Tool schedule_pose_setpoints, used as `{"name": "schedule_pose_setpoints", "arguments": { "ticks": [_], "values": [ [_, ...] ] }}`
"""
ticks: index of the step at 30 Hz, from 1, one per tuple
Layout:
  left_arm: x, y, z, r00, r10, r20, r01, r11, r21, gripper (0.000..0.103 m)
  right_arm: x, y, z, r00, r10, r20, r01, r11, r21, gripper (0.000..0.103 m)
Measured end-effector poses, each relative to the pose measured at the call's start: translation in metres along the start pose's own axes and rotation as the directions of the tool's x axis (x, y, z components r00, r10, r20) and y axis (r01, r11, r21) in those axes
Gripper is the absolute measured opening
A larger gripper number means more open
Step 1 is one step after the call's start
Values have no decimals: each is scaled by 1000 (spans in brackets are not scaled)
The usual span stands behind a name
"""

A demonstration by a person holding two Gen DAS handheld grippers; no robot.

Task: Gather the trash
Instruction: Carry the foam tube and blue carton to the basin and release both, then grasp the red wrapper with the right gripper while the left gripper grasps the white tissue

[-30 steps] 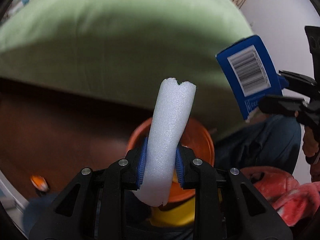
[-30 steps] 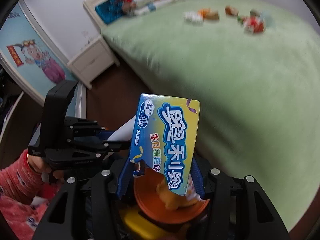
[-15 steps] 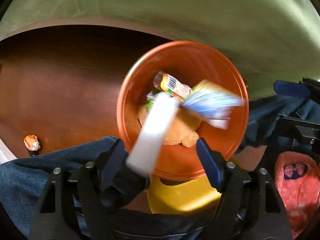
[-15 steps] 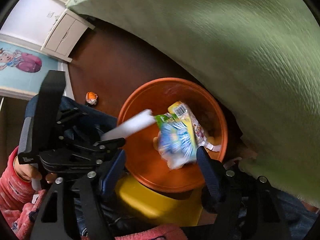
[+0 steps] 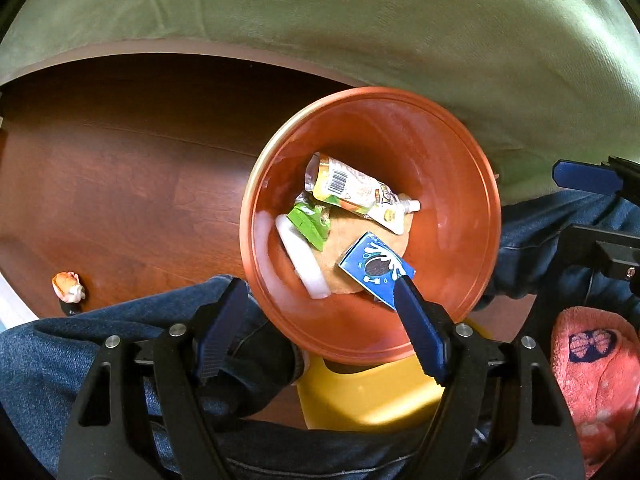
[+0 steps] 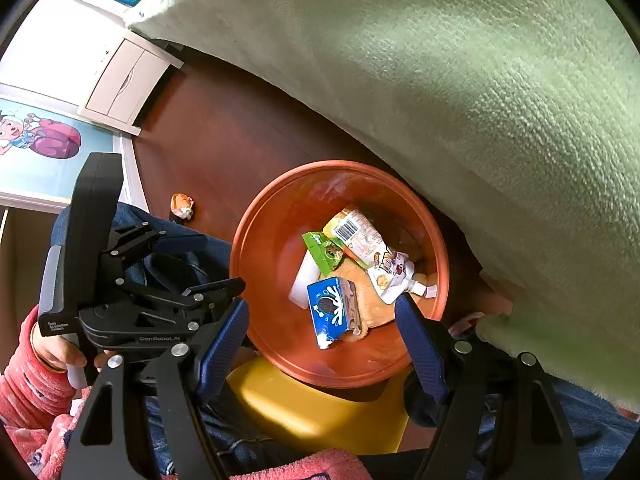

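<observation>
Fingers (image 5: 226, 312) of the left gripper (image 5: 316, 312): spread wide, blue pads apart, nothing between them. Right gripper (image 6: 320, 328): also spread wide and empty; its blue pad (image 5: 584, 178) shows at the right edge of the left wrist view.

Both grippers hang over the orange bin (image 5: 452, 168), which stands on the dark wooden floor (image 5: 120, 168) right against the green-covered bed (image 5: 360, 20).

Contents of bin, all lying inside on the bottom:
- white foam piece (image 5: 302, 258), toward the left wall, lying lengthwise.
- blue snack box (image 5: 376, 268), tilted; in the left wrist view its lower corner is hidden behind the right fingertip.
- spouted drink pouch (image 5: 356, 192) with barcode up, lying across the far side.
- small green wrapper (image 5: 312, 220), partly over the upper end of the foam.
- tan item beneath these; cannot tell what it is.

Outside bin: small orange-and-white object (image 5: 68, 286) on the floor, well apart to the left. Yellow object (image 6: 312, 412) just below the bin rim. White nightstand (image 6: 124, 84) by the wall. Jeans-clad legs and pink fuzzy sleeve (image 6: 24, 384) at frame bottom.
</observation>
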State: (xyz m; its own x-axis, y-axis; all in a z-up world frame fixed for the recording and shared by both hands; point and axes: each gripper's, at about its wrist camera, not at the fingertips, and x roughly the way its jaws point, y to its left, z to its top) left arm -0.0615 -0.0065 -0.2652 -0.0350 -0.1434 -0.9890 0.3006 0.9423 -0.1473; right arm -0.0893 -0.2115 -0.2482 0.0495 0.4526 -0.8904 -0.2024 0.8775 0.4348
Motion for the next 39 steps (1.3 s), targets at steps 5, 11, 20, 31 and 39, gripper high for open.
{"name": "schedule_pose_setpoints", "arguments": {
  "ticks": [5, 11, 20, 31, 39],
  "values": [
    [-1, 1, 0, 1000, 7, 0, -7, 1000, 3, 74, 0, 2, 1, 1000, -1, 6, 1, 1000, 3, 74],
    [-2, 2, 0, 1000, 13, 3, -13, 1000, 4, 74, -1, 2, 1, 1000, 0, 7, 0, 1000, 3, 74],
    [-6, 4, 2, 1000, 4, 17, -4, 1000, -6, 74, -25, 9, 11, 999, 20, 50, -18, 999, -27, 74],
    [-42, 2, 10, 991, -8, 130, 7, 1000, 6, 74, -162, 28, 113, 886, -82, 457, 125, 990, -65, 84],
    [-59, 6, 16, 983, -20, 184, 23, 1000, -19, 74, -184, -26, 262, 744, -359, 563, 260, 932, 252, 92]
  ]
}}
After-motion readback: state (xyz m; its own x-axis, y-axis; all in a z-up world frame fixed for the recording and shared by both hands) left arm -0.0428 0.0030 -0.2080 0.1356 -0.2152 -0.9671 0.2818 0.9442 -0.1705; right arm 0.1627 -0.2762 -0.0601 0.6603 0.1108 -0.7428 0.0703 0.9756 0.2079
